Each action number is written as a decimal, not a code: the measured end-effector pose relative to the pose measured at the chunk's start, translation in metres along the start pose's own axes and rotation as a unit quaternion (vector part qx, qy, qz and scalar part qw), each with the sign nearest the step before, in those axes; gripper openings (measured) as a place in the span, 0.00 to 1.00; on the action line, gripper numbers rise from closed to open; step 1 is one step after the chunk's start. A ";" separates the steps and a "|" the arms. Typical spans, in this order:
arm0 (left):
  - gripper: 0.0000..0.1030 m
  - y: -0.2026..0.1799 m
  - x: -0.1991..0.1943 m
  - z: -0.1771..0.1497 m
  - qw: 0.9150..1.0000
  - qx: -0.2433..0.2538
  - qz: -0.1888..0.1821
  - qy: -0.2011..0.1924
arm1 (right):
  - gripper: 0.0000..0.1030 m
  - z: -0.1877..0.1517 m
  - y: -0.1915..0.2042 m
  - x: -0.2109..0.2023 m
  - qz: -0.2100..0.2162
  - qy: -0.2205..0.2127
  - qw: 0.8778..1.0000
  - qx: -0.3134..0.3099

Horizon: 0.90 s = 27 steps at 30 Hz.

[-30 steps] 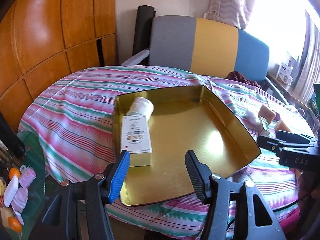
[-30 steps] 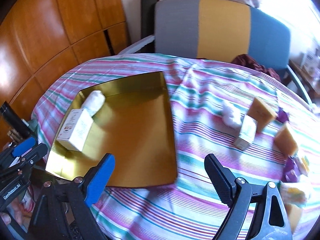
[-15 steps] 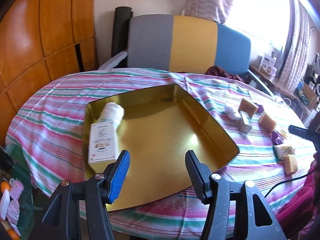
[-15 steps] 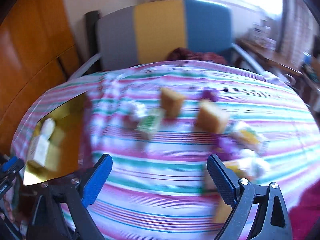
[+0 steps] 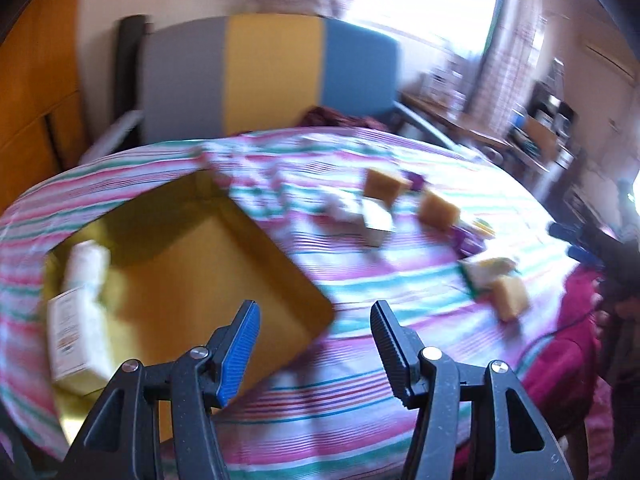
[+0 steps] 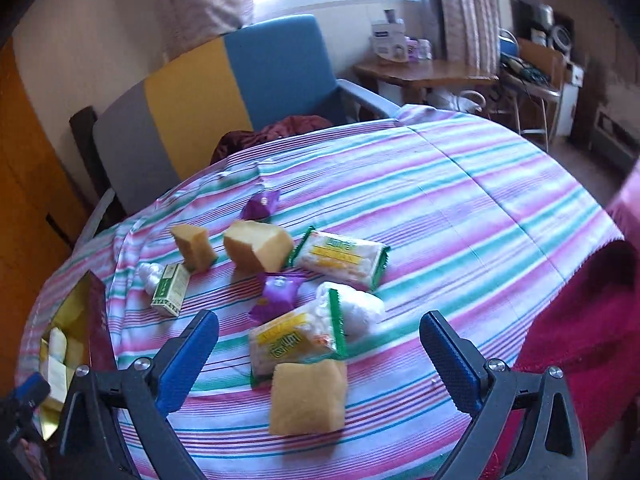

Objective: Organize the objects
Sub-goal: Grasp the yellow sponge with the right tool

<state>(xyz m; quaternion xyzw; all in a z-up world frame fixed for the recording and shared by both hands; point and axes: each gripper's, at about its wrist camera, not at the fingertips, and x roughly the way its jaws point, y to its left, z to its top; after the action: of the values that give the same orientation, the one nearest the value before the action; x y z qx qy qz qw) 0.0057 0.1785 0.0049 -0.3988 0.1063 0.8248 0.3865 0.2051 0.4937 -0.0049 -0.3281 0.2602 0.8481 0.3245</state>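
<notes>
Both grippers released, holding nothing: left gripper (image 5: 314, 334) over gold tray (image 5: 224, 256) corner; right gripper (image 6: 318, 354) above yellow sponge block (image 6: 307, 396), snack packets (image 6: 298, 338) just beyond on striped tablecloth (image 6: 460, 216)

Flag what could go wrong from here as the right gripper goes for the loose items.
The right gripper is open over a tight cluster: closing on the nearest yellow sponge block may also catch the snack packet touching it. The left wrist view is motion-blurred, so the left gripper may clip the gold tray.
</notes>
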 end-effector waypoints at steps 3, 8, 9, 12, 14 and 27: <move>0.56 -0.027 0.019 0.005 0.998 0.038 -0.046 0.023 | 0.98 -0.004 -0.016 0.000 0.012 -0.002 0.999 0.037; 0.56 -0.076 0.051 0.008 0.988 0.094 -0.114 0.054 | 0.99 -0.006 -0.040 0.006 0.052 0.006 0.993 0.102; 0.56 -0.084 0.056 0.008 0.986 0.100 -0.123 0.058 | 0.99 -0.006 -0.042 0.007 0.055 0.006 0.993 0.107; 0.55 -0.105 0.074 0.009 0.981 0.120 -0.133 0.070 | 0.99 -0.007 -0.040 0.008 0.065 0.009 0.992 0.106; 0.55 -0.116 0.085 0.009 0.978 0.140 -0.135 0.070 | 0.99 -0.007 -0.040 0.009 0.071 0.011 0.992 0.104; 0.55 -0.121 0.135 -0.012 0.975 0.128 -0.129 0.130 | 0.99 -0.008 -0.034 0.030 0.103 0.079 0.988 0.085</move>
<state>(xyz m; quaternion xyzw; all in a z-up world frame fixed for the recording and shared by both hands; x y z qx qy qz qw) 0.0476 0.3295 -0.0870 -0.4600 0.2079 0.6888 0.5203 0.2154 0.5218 -0.0394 -0.3368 0.3881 0.8234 0.2408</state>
